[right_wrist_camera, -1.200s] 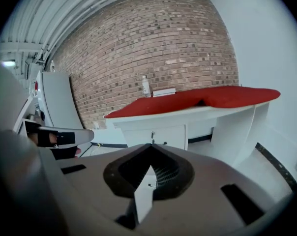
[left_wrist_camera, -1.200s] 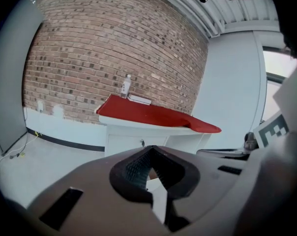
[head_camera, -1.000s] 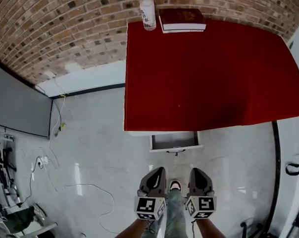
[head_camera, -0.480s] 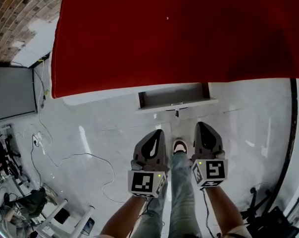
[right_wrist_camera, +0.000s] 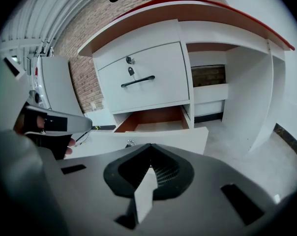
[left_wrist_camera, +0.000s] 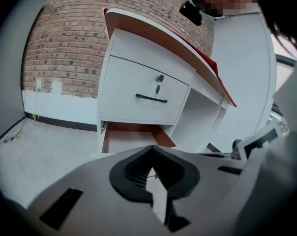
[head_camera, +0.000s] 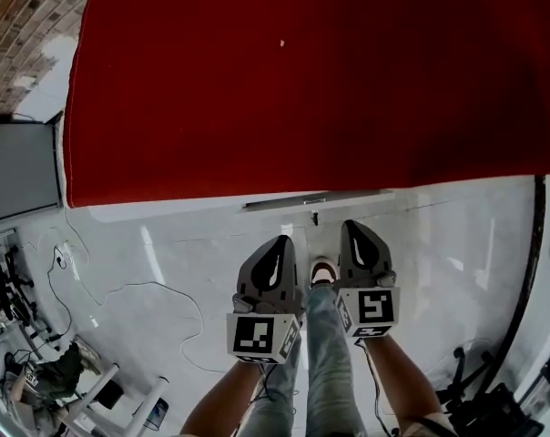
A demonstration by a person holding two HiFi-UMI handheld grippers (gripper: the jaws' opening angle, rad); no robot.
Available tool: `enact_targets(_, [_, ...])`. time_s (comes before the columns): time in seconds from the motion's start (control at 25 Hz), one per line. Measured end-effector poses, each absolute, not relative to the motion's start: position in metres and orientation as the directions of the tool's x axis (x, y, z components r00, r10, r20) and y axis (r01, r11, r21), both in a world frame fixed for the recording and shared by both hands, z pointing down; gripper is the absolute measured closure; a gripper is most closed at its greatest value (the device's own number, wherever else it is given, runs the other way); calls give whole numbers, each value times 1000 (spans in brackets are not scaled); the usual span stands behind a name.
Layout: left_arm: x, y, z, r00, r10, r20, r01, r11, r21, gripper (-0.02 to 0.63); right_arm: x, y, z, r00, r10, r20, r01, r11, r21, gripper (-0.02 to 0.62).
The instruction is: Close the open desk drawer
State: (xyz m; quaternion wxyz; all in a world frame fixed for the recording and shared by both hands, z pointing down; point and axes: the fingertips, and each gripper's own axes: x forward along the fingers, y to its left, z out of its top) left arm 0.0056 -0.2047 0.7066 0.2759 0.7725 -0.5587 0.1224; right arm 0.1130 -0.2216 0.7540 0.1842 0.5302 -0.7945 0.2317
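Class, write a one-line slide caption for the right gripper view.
Right gripper, shut and empty, faces the white desk's open bottom drawer beneath a closed drawer with a black handle.

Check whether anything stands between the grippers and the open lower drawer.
Nothing visible does: only bare floor lies between the left gripper, the right gripper and the open drawer, whose visible inside looks empty.

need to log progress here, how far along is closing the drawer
Nothing looks done yet: the lower drawer stands pulled out beneath the shut upper drawer. In hand: the left gripper and right gripper hover just short of its front panel, jaws together on nothing, and no contact shows. Left: press the front in until it sits flush with the desk.
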Motion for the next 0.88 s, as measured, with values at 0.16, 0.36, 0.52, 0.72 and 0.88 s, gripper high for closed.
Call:
enact_targets(0.16, [5,-203,709,346,-793,502,-930,-220,293,598,99,-227,777,-394,-745,538,-914,377,-148,597])
enact_targets(0.36, [4,-203,712,331,-793,511,-934,-200,295,598,78,-233,801,-419,-726,546,-895,430,-115,597])
enact_targets(0.52, [1,-204,710,326,-794,513,-935,-188,302,598,74,-239,813,-411,-717,562,-896,432,-103,597])
enact_targets(0.72, [5,-199,715,333,-784,524,-932,-189,310,598,74,-241,814,-428,-728,535,-891,439,-116,597])
enact_targets(0.88, [6,-196,723,334,-774,537,-931,-185,314,598,72,-242,815,-444,-729,521,-883,455,-115,597])
